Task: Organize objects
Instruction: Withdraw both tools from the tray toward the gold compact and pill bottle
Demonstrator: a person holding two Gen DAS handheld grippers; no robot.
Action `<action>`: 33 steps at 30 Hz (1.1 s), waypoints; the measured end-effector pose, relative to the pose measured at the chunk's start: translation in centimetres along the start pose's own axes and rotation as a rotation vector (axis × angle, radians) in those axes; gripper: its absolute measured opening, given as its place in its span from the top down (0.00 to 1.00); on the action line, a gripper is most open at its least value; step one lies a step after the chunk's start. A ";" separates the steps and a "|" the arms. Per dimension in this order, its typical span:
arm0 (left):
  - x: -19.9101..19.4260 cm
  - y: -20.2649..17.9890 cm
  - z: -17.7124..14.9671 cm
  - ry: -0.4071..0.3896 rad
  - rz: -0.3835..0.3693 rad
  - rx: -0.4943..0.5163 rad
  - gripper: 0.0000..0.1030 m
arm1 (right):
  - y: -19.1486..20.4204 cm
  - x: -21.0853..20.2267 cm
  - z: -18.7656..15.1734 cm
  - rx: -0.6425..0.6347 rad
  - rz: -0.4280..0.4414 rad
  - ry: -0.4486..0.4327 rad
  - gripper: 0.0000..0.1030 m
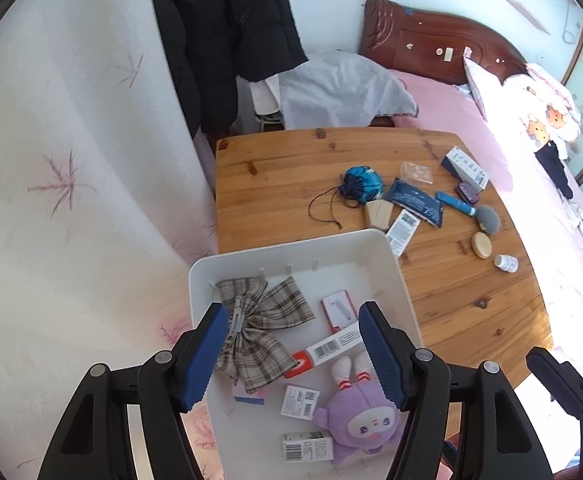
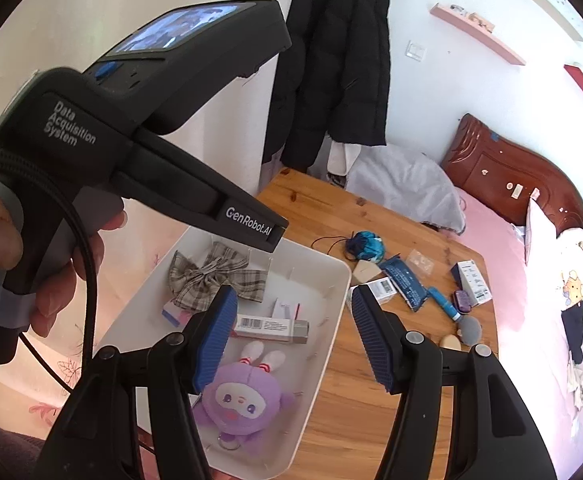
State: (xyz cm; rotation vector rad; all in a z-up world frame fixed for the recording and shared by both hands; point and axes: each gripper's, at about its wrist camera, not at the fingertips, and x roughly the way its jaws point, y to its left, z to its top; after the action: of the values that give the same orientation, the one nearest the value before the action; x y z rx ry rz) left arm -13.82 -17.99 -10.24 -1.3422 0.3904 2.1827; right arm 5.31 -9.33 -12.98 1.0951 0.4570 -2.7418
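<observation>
While both claws, left [image 1: 293, 354] and right [image 2: 293, 338], hover spread and empty, the tray [image 1: 405, 292] holds several items, a dozen-odd littering the counter [image 1: 291, 168].

White tray [image 1: 405, 292] on tabletop edge holds plaid bow [image 1: 257, 320], purple plush doll [image 1: 357, 420] lying face up, small boxes. Blue pouch [image 1: 361, 184], tube [image 1: 457, 202], bottle [image 1: 506, 263] loose beyond tray.

Open left gripper [image 1: 293, 354] above white tray [image 1: 371, 240] with plaid bow [image 1: 259, 320], purple plush [image 1: 355, 416]
</observation>
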 end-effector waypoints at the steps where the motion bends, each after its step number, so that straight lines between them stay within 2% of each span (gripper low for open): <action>1: -0.2 -0.3 0.2 -0.006 0.001 0.005 0.33 | -0.2 -0.2 -0.1 0.002 -0.006 -0.005 0.38; 7: -1.1 -2.8 1.4 -0.035 -0.016 0.034 0.33 | -1.9 -1.0 -0.7 0.019 -0.042 -0.030 0.38; 17: -0.6 -9.3 3.3 -0.040 -0.050 0.117 0.33 | -6.8 -1.5 -2.4 0.105 -0.102 -0.032 0.38; 33: 2.2 -21.0 7.7 -0.026 -0.125 0.197 0.33 | -18.8 0.5 -7.0 0.349 -0.172 0.043 0.38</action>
State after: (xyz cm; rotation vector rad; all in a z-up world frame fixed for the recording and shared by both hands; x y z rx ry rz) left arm -8.00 3.56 -7.86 -1.1967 0.4843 2.0009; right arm 4.73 10.76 -13.96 1.2439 0.0781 -3.0349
